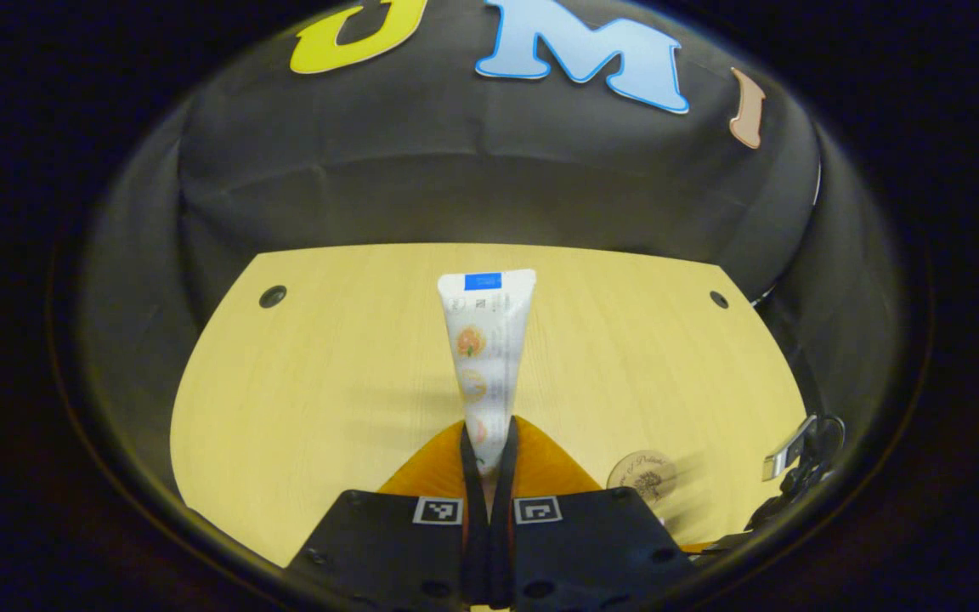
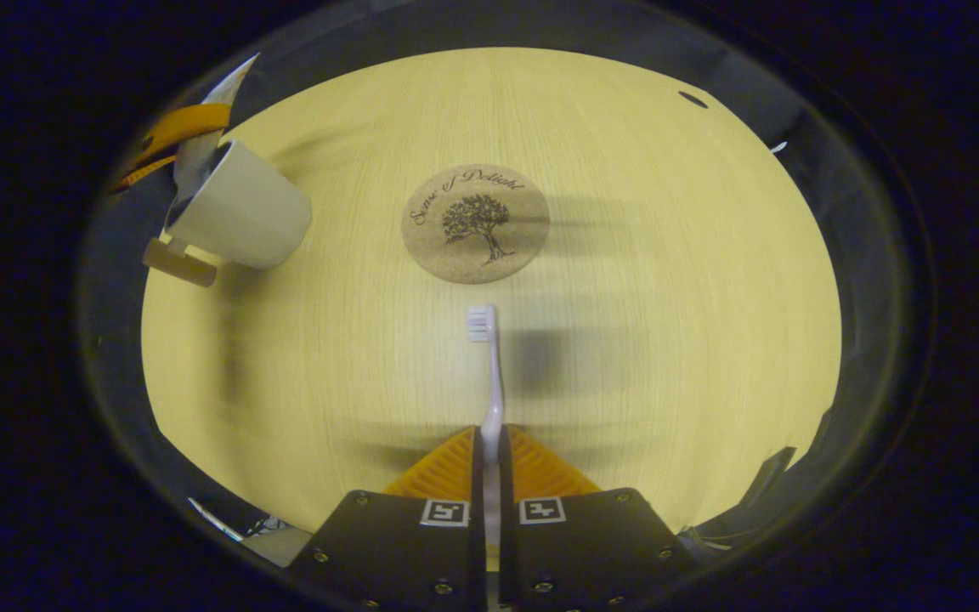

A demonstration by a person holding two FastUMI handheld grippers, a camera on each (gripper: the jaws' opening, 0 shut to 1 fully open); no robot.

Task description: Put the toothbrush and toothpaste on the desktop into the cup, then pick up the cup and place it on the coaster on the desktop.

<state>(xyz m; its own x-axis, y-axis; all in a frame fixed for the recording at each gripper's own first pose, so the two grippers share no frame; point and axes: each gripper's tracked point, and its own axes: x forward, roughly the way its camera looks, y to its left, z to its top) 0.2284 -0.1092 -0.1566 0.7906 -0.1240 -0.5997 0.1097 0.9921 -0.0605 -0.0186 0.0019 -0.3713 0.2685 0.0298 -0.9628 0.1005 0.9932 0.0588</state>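
- Your left gripper [image 1: 489,463] pinches toothpaste [image 1: 486,357] tube, tapered, glossy; bare wood desktop [image 1: 302,382] ahead.
- Your right gripper [image 2: 490,459] clamps slim toothbrush [image 2: 489,374]; round cork coaster [image 2: 475,223] beyond, white cup [image 2: 239,217] near desk edge.

**Two gripper cameras over one desk**

The left gripper view looks low and level across the desk [image 1: 302,382] toward the back wall. The right gripper view looks steeply down from higher up. Both views share the coaster [image 2: 475,223] and the desk's surface.
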